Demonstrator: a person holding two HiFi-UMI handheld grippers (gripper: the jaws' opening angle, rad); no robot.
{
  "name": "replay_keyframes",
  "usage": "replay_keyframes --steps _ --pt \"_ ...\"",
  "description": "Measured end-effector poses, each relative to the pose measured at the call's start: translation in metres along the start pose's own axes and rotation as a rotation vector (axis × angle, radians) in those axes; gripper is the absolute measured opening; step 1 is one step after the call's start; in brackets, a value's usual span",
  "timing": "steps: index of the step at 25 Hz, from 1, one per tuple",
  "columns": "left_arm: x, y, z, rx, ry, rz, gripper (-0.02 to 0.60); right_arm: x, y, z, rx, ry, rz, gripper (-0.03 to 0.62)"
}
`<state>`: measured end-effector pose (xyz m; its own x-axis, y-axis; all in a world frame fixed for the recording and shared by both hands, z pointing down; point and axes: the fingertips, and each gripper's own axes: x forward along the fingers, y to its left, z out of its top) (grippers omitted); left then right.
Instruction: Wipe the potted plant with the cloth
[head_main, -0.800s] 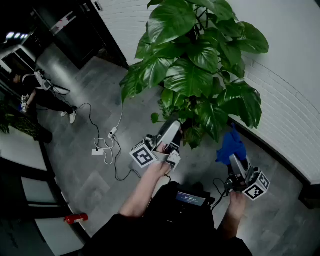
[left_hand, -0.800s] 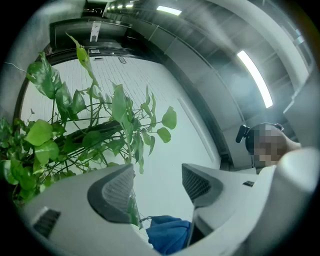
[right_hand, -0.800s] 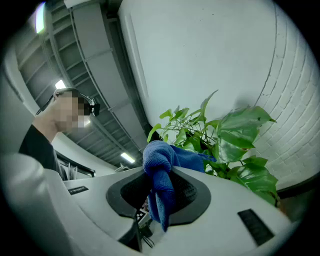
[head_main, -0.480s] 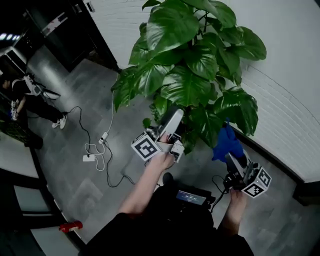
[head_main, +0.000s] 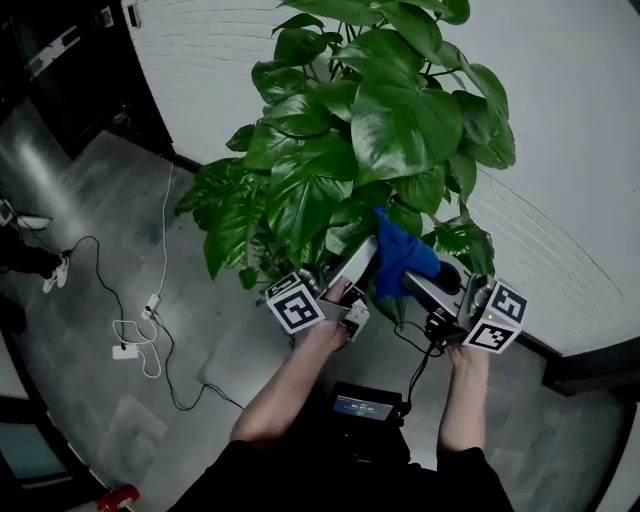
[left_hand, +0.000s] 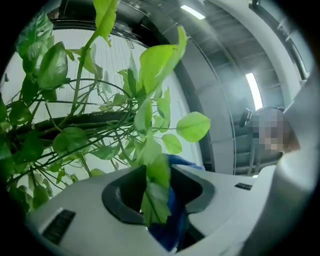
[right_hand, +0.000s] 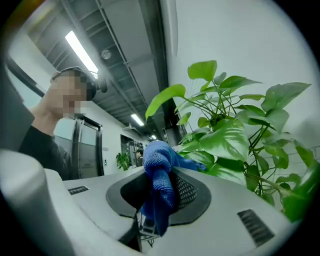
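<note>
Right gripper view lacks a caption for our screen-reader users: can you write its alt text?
A blue cloth is clamped between the right hand-held gripper's jaws, hanging in folds. The leafy potted plant fills the right side against a white wall.

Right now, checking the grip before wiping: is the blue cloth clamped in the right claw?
Yes, the right claw pinches the blue cloth between its pads.
</note>
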<state>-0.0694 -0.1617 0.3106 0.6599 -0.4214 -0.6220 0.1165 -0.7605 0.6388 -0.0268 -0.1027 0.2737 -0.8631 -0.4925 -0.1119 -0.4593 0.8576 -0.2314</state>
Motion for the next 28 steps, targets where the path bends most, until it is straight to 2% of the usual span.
replay_keyframes --steps 2,5,8,10,12,14,18,22,25,28 --pt "-0.002 0.005 0.004 -0.007 0.004 -0.011 0.125 0.017 -0.025 0.009 0.014 -0.011 -0.066 0.098" --pt "-0.004 0.015 0.004 -0.026 0.002 -0.009 0.089 0.007 -0.077 0.041 -0.028 -0.094 -0.282 0.097" --pt "-0.006 0.02 0.002 -0.023 0.001 -0.001 0.087 -0.015 -0.099 0.079 -0.228 -0.147 -0.459 0.097" --pt "-0.006 0.023 0.002 -0.008 -0.001 0.003 0.087 -0.017 -0.104 0.085 -0.345 -0.119 -0.488 0.097" --pt "-0.005 0.024 0.005 0.0 -0.018 0.005 0.087 -0.005 -0.11 0.066 -0.357 -0.042 -0.428 0.097" --pt "-0.002 0.023 0.006 0.001 -0.044 0.005 0.087 0.007 -0.114 0.035 -0.297 0.037 -0.319 0.097" --pt "-0.001 0.017 0.003 -0.003 -0.086 -0.012 0.087 0.006 -0.106 -0.015 -0.135 0.043 -0.142 0.097" --pt "0.003 0.006 0.007 -0.012 -0.124 -0.049 0.087 -0.001 -0.086 -0.048 -0.049 0.046 -0.033 0.097" --pt "0.011 0.007 0.005 0.001 -0.118 -0.045 0.087 -0.008 -0.07 -0.074 -0.021 0.093 0.046 0.097" --pt "0.014 0.011 0.002 0.016 -0.107 -0.03 0.087 -0.029 -0.06 -0.094 -0.007 0.148 0.089 0.097"
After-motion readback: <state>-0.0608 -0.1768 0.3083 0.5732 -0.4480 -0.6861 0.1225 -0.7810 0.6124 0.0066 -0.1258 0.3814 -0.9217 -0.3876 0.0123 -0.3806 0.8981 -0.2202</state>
